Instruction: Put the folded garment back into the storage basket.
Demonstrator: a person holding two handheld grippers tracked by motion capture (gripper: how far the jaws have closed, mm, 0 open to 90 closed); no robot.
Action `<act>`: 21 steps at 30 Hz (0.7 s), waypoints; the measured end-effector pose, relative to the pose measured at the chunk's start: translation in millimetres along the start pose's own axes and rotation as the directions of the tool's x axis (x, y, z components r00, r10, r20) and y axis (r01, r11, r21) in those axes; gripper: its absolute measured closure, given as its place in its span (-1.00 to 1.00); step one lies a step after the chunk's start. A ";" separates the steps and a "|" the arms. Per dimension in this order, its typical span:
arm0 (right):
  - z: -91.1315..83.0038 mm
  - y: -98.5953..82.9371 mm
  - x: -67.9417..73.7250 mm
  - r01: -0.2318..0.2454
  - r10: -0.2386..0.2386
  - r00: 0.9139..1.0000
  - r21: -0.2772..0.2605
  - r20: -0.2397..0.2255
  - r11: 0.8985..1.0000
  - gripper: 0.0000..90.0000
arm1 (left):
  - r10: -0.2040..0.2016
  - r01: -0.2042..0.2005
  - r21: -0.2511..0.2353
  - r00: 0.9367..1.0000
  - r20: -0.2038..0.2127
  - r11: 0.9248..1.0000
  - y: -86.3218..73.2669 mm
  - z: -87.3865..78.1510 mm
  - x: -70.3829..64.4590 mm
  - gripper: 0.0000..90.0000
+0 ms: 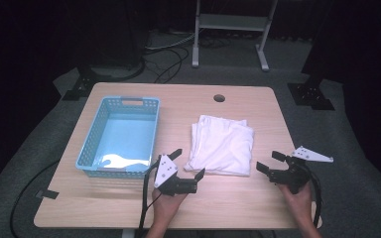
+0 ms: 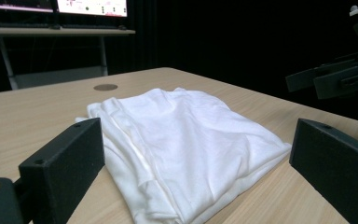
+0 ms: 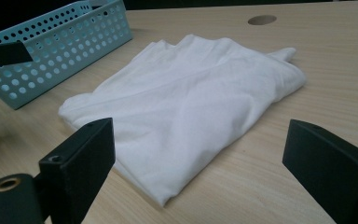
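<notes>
A folded white cloth (image 1: 221,144) lies flat on the wooden table (image 1: 104,198), right of centre. My left gripper (image 1: 189,162) is open at the cloth's near left corner, jaws spread wide and pointing toward it. My right gripper (image 1: 267,160) is open just off the cloth's near right corner. In the left gripper view the cloth (image 2: 182,144) lies beyond the two black jaws, with nothing held between them. The right gripper view has the cloth (image 3: 186,98) ahead of its spread jaws, which are likewise empty. Neither gripper touches the cloth.
A light blue perforated basket (image 1: 93,131) stands on the left half of the table, with nothing in it; its wall (image 3: 65,42) is close to the cloth's left side. A round cable hole (image 1: 219,97) sits near the far edge. A metal stand (image 1: 230,22) is behind the table.
</notes>
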State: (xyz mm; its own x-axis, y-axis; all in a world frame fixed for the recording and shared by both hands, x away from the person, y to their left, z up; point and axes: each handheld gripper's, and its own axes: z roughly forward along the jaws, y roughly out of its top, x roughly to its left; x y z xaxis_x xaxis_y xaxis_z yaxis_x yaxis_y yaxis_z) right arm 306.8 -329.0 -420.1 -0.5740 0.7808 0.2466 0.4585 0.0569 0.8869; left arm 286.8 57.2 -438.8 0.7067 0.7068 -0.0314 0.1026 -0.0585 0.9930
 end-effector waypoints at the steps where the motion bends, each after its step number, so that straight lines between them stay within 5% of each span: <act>1: 0.5 3.1 0.4 0.004 -0.004 1.000 0.009 -0.001 1.000 -0.79 | -0.002 0.002 0.014 1.000 -0.004 1.000 0.3 1.6 0.8 -0.94; 6: 2.7 13.6 -0.5 -0.009 0.009 1.000 0.045 0.001 0.999 -0.79 | -0.003 0.003 0.046 1.000 0.003 0.999 3.4 6.1 -1.1 -0.94; 12: 6.2 26.9 -4.6 -0.045 0.045 0.999 0.096 -0.002 0.994 -0.80 | -0.060 0.058 0.088 0.998 0.022 0.994 16.3 14.0 0.8 -0.94; 16: 8.0 33.1 -6.2 -0.061 0.062 0.998 0.115 -0.001 0.992 -0.80 | -0.101 0.095 0.145 0.994 0.040 0.985 28.0 21.4 2.7 -0.94; 17: 9.7 37.2 -7.4 -0.073 0.075 0.997 0.124 -0.004 0.990 -0.79 | -0.134 0.122 0.164 0.989 0.065 0.979 34.2 24.7 4.7 -0.94; 21: 12.6 44.0 -8.9 -0.088 0.090 0.996 0.130 -0.009 0.988 -0.79 | -0.152 0.137 0.174 0.986 0.074 0.975 42.8 27.9 6.7 -0.94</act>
State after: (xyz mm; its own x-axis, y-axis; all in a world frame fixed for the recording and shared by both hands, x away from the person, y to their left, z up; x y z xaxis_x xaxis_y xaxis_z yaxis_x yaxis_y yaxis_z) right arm 340.5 -325.6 -388.2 -0.5367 0.7769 0.3291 0.5913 0.0681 0.8036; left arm 315.4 39.8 -399.7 0.7330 0.6532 -0.1900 0.3188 -0.0831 0.9442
